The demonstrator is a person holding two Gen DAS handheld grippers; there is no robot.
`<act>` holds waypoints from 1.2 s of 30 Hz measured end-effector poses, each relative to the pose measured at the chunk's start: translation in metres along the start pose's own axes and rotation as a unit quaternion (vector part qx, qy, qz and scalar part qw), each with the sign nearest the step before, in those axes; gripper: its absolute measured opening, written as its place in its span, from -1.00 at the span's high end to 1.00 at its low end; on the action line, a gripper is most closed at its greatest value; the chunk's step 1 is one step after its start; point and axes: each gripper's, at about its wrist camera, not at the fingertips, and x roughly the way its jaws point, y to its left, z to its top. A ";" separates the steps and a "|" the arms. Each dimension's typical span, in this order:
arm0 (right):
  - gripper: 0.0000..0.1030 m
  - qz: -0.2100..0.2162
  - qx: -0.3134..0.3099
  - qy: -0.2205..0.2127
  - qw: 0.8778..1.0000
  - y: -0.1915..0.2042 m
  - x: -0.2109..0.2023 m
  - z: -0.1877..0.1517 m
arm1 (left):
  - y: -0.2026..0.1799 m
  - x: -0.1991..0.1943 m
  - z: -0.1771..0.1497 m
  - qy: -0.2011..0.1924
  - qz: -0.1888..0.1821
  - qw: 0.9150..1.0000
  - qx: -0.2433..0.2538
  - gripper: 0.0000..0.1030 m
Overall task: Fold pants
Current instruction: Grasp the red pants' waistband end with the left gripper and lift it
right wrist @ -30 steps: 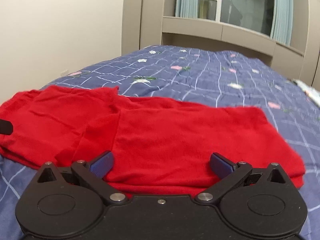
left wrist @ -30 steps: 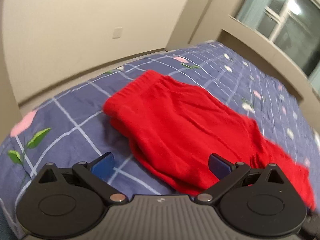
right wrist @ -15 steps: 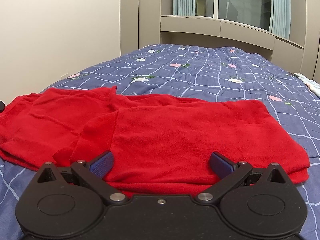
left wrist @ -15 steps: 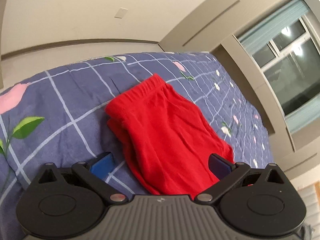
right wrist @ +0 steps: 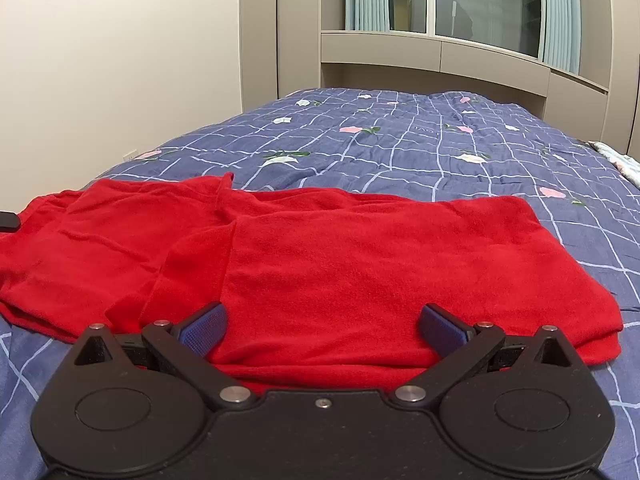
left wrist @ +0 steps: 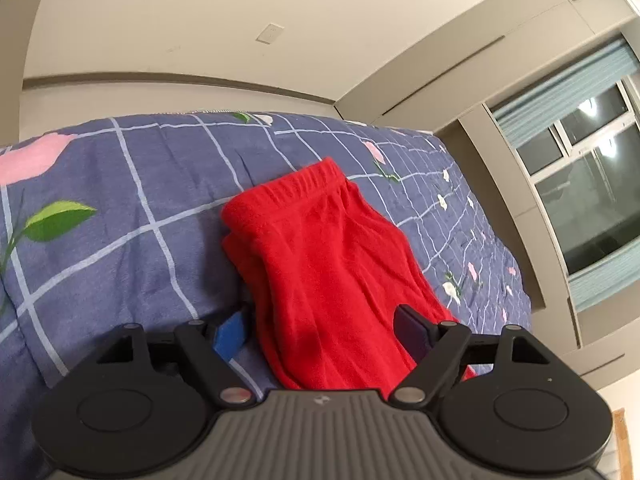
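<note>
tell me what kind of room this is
Most likely a bedroom. A bed with a blue floral quilt fills the view, red pants lie spread on it, and behind it a curtained window sits above built-in beige cabinets.

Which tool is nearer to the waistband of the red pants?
Left. The left tool is at the waist end, jaws closing around the edge; the right tool is over the legs, away from the waistband.
</note>
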 end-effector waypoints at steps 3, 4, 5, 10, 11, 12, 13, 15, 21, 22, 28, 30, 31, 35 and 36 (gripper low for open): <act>-0.99 0.000 0.000 0.000 1.000 0.000 0.000 0.000 | 0.005 -0.001 0.004 -0.006 0.022 0.999 -0.024 -0.01; -0.99 0.000 -0.001 0.000 1.000 0.001 0.000 0.000 | 0.007 0.000 0.006 -0.006 0.034 0.999 -0.031 0.23; -0.99 -0.001 -0.001 0.000 1.000 0.000 0.000 0.000 | 0.009 0.001 0.007 -0.005 0.039 0.998 -0.040 0.28; -0.99 0.000 -0.001 0.000 1.000 0.000 0.000 0.000 | 0.008 0.004 0.006 -0.006 0.031 0.998 -0.056 0.27; -0.99 -0.001 -0.001 0.000 1.000 0.000 0.000 0.000 | 0.007 0.005 0.005 -0.004 0.028 0.998 -0.054 0.19; -0.99 -0.001 -0.001 0.000 1.000 0.000 0.000 0.000 | 0.007 0.008 0.003 -0.001 0.021 0.998 -0.055 0.12; -0.99 -0.001 -0.001 0.000 1.000 0.000 0.000 0.000 | 0.008 0.011 0.003 0.005 0.012 0.998 -0.056 -0.08; -0.99 -0.001 -0.001 0.000 1.000 0.000 0.000 0.000 | 0.007 0.013 -0.001 0.000 0.006 0.999 -0.048 -0.10; -0.99 -0.001 -0.001 0.000 1.000 0.000 0.000 0.000 | 0.011 0.008 -0.005 -0.018 -0.009 0.998 -0.062 0.66; -0.99 -0.001 -0.001 0.000 1.000 0.000 0.000 0.000 | 0.012 0.005 -0.004 -0.022 -0.008 0.998 -0.062 0.77; -0.99 -0.001 -0.002 0.000 1.000 0.000 0.000 0.000 | 0.014 0.012 -0.002 -0.007 -0.003 0.998 -0.064 0.75; -0.99 -0.001 -0.001 -0.001 1.000 0.000 -0.001 0.000 | 0.019 0.017 -0.002 0.003 0.001 0.997 -0.082 0.75; -0.99 -0.001 -0.001 -0.001 1.000 0.000 -0.001 -0.001 | 0.019 0.018 -0.001 0.000 0.001 0.996 -0.085 0.76; -0.99 0.000 -0.001 -0.001 1.000 0.000 0.000 -0.001 | 0.008 0.011 0.000 -0.029 -0.007 0.998 -0.059 0.91; -0.99 0.000 -0.001 -0.001 1.000 0.000 0.000 -0.001 | 0.003 0.009 0.001 -0.035 -0.011 0.998 -0.049 0.91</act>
